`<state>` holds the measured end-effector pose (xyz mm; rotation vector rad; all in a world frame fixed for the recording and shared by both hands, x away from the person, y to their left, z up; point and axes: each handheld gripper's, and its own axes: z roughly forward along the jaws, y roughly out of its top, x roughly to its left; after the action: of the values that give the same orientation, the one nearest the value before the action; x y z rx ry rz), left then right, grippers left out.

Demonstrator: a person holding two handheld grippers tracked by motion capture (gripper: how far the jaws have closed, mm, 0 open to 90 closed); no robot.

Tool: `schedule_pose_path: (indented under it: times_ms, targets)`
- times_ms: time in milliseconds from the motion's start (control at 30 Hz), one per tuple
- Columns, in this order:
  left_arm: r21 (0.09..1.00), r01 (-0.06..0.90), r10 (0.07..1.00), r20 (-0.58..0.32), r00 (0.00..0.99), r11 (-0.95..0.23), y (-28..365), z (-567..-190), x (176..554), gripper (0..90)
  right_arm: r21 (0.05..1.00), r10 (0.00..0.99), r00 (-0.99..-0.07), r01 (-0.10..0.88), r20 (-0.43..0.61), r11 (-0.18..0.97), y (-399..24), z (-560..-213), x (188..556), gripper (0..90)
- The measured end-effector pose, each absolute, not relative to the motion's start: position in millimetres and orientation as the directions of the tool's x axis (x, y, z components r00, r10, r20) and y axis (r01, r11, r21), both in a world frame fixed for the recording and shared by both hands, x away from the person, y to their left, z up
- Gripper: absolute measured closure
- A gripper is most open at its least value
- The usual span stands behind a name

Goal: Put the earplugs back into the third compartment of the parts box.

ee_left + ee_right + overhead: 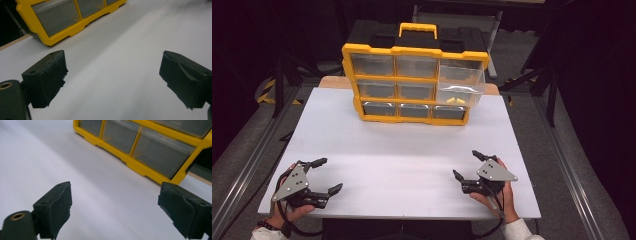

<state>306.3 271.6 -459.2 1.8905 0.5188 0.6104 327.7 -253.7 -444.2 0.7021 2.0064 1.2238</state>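
From the high view, a yellow and black drawer organizer (412, 80) stands upright at the far middle of the white table (402, 165), its carry handle on top and three rows of clear drawers facing the person. The top right drawer (460, 82) is pulled out and tilts forward, with two small yellow pieces (455, 101) lying in it. Near the front edge, the left gripper (323, 175) sits at the left with its jaws spread wide and empty, and the right gripper (467, 163) sits at the right, jaws likewise apart and holding nothing; the two are well apart from each other and from the organizer. In the left gripper view, both black jaws stand wide over bare tabletop (120, 62), and the organizer's lower corner (62, 27) shows at the upper left. In the right gripper view, the jaws are again spread with only table (82, 185) between them, and the organizer's bottom row of drawers (147, 147) runs across the upper right.
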Motion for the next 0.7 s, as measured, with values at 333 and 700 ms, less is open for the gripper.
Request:
schedule_pose_path:
  times_ms: [333, 700]
  targets:
    - [0.925, 0.067, 0.595, 0.185, 0.782, -0.375, 274.7, -459.9, 299.7, 8.8, 0.91, 0.722, -0.627, 0.05, -0.292, 0.412, -242.2, -441.1, 318.4, 12.9]
    - [0.925, 0.071, 0.596, 0.18, 0.783, -0.374, 273.8, -460.1, 301.2, 8.8, 0.899, 0.706, -0.638, 0.047, -0.309, 0.436, -235.1, -444.1, 320.3, 13.1]
